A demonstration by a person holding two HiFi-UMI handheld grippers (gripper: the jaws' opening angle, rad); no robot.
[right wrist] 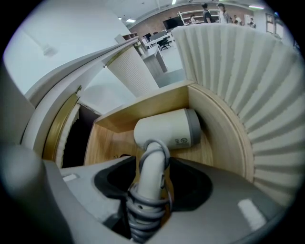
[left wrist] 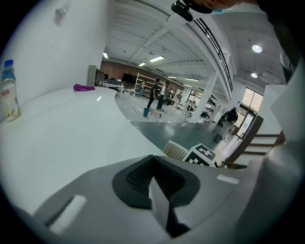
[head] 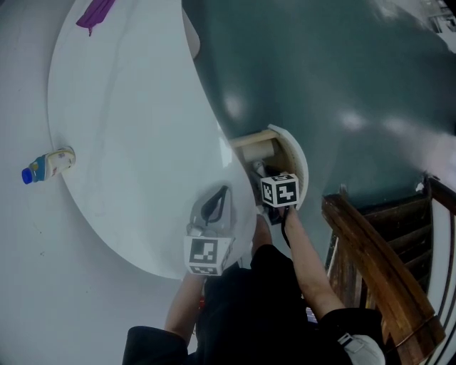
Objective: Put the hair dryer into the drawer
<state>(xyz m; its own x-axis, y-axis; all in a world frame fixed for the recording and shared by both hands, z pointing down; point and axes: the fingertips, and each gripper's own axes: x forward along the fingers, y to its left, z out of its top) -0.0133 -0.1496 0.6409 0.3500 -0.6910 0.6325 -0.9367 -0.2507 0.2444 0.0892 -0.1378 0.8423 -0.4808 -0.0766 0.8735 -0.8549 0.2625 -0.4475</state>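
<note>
**Q:** What surrounds the work area?

**A:** A curved, glossy white table [head: 128, 142] fills the left. A small bottle with a blue cap [head: 46, 165] stands at its left edge, and a purple cloth [head: 95, 13] lies at the far end. A dark green floor [head: 342, 71] spreads to the right, with a brown wooden stair railing [head: 370, 264] at the near right. People [left wrist: 155, 95] stand far off in the hall.

**Q:** Where is the hair dryer?

**A:** Inside the open drawer [right wrist: 224, 138] under the table's right edge. The drawer is rounded, with pale wood inside and a ribbed white front. The hair dryer [right wrist: 167, 131] is smooth and off-white with a grey end, and a grey cord is coiled round its handle. Its barrel lies across the drawer's wooden floor.

**Q:** And the grippers?

**A:** The right gripper [right wrist: 151, 176] reaches into the drawer, its jaws clamped on the hair dryer's handle. The left gripper [left wrist: 155, 183] hangs over the table's near edge, its jaws closed together with nothing between them.
</note>
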